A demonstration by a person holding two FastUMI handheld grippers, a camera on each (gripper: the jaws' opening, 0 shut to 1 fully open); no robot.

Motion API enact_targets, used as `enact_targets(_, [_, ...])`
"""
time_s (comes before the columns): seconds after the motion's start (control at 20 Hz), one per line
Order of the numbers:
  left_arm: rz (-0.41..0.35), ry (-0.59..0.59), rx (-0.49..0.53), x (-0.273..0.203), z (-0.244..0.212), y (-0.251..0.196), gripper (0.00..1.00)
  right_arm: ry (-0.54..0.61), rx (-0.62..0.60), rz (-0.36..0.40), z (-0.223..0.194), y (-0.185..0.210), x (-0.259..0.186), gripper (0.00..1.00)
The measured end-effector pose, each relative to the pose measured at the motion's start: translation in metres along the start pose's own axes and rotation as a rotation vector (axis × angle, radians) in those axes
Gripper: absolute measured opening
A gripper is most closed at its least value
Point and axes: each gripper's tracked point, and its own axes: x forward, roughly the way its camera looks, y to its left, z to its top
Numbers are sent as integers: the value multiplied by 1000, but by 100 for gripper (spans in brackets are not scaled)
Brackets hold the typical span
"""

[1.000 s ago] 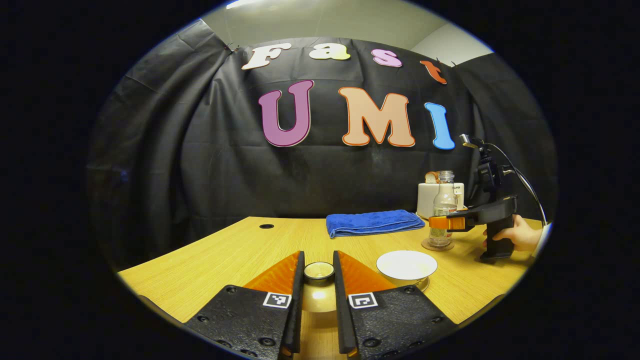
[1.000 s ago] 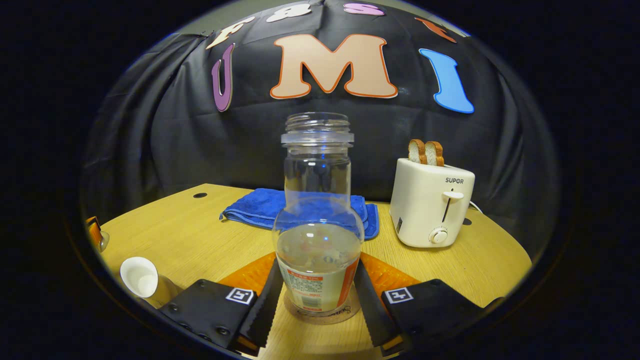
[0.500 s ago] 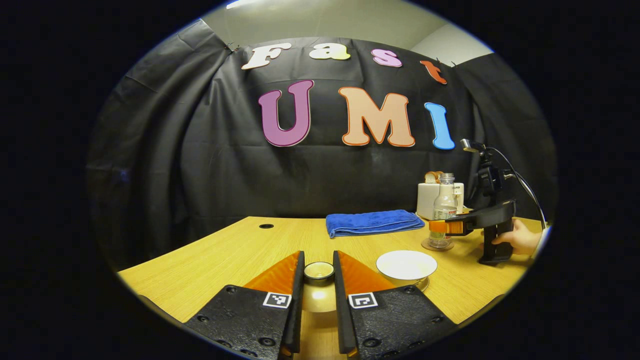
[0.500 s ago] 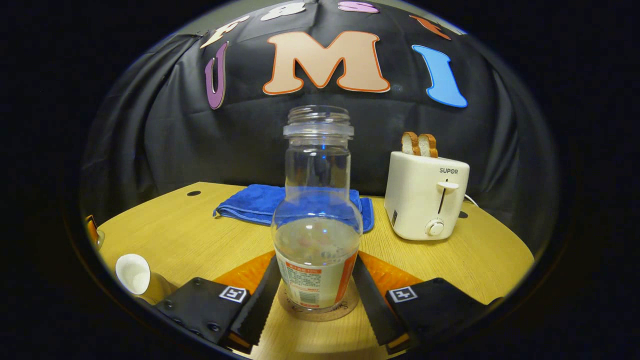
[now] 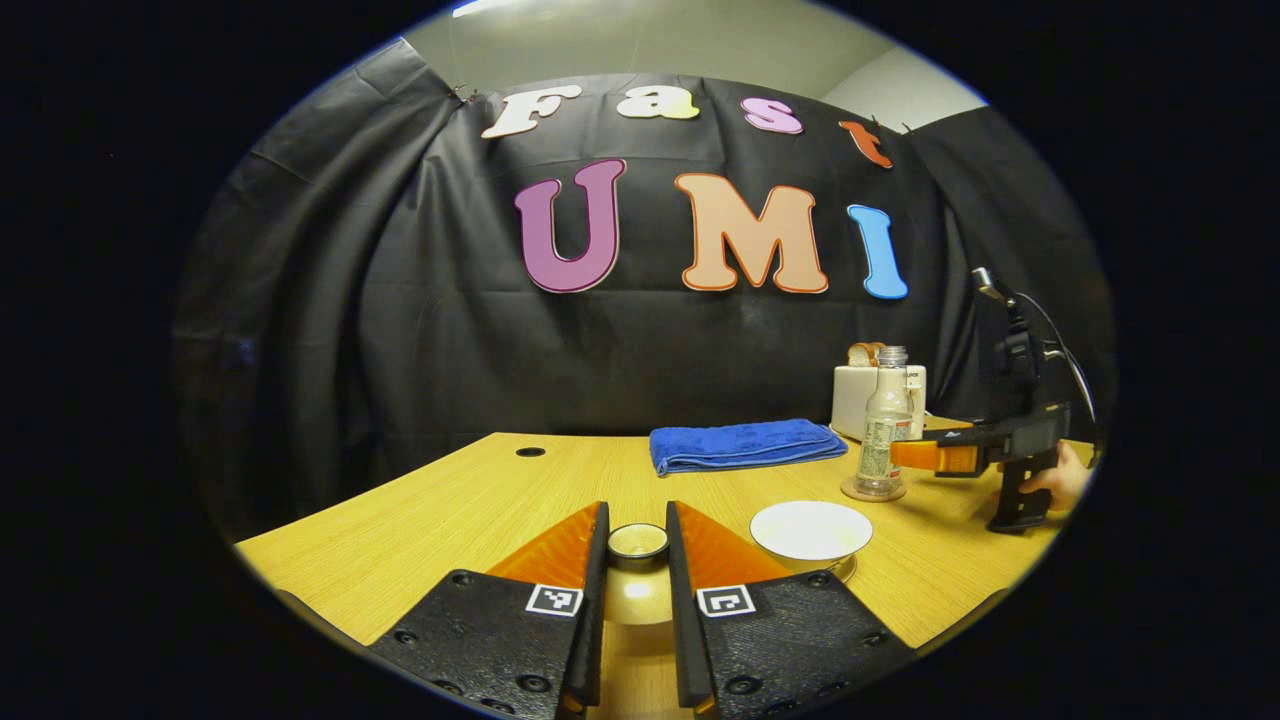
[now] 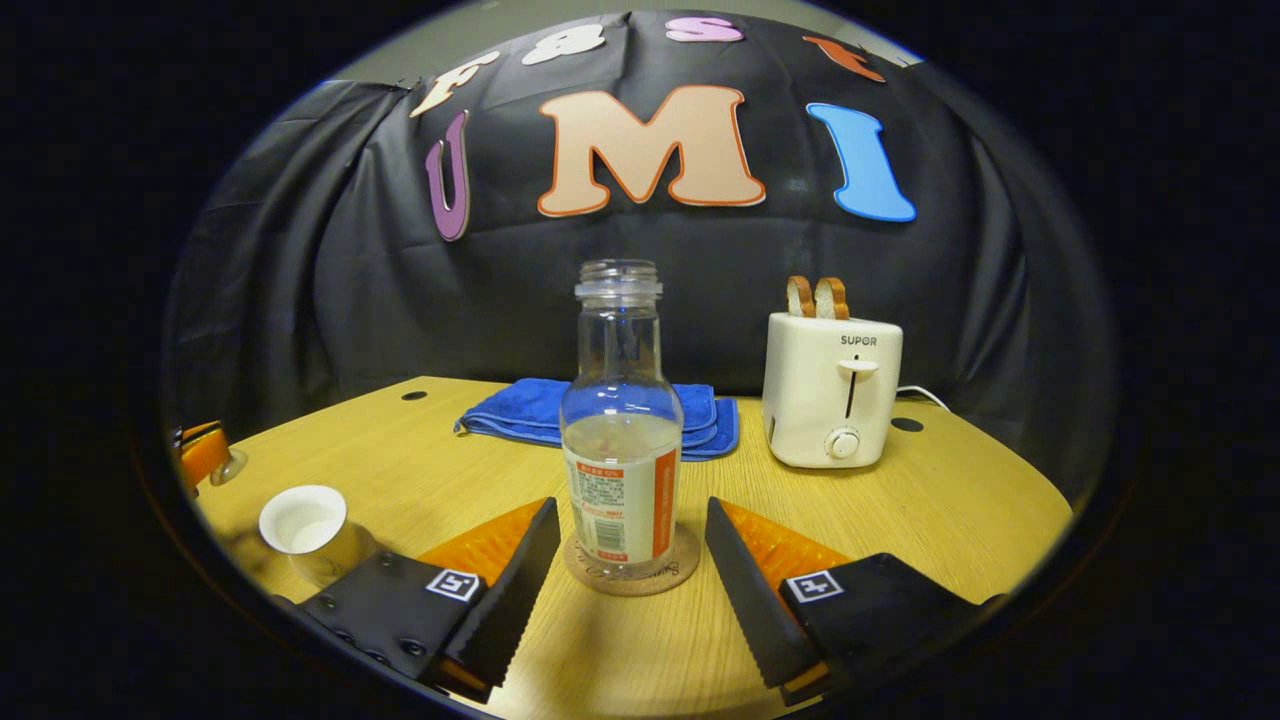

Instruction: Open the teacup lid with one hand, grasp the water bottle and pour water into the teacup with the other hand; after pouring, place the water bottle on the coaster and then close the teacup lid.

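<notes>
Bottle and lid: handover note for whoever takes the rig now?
Right gripper: open, clear of the bottle.
Left gripper: shut on the lid, held beside the teacup.
Bottle: upright on the coaster, uncapped, part full.
Teacup: open, on the table.
Done: lid off, bottle parked; pouring cannot be confirmed.
Left: put the lid on the teacup.

Right claw point(image 6: 628, 540) released water bottle point(image 6: 621, 455), backed away.
</notes>
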Motion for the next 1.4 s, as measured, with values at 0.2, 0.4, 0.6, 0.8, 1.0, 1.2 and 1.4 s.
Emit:
enact_targets(0.2, [-29, 2, 0, 10, 0, -14, 27, -36, 0, 40, 0, 1, -31, 90])
enact_targets(0.4, [-78, 5, 0, 27, -2, -37, 27, -79, 1, 68, 3, 0, -53, 90])
enact_targets(0.6, [-138, 5, -2, 37, -1, -64, 27, -137, 13, 78, 8, -6, -71, 90])
enact_targets(0.8, [-212, 10, 2, 43, -1, -96, 27, -205, 8, 76, 18, -13, -89, 94])
enact_targets(1.0, [-252, 27, 32, 47, -4, -121, 27, -208, 9, 73, 15, -20, -95, 94])
enact_targets(1.2, [-253, 68, 83, 50, -10, -125, 27, -210, 10, 65, 15, -25, -103, 94])
enact_targets(1.4, [-252, 92, 95, 51, -13, -126, 27, -211, 10, 64, 14, -30, -109, 98])
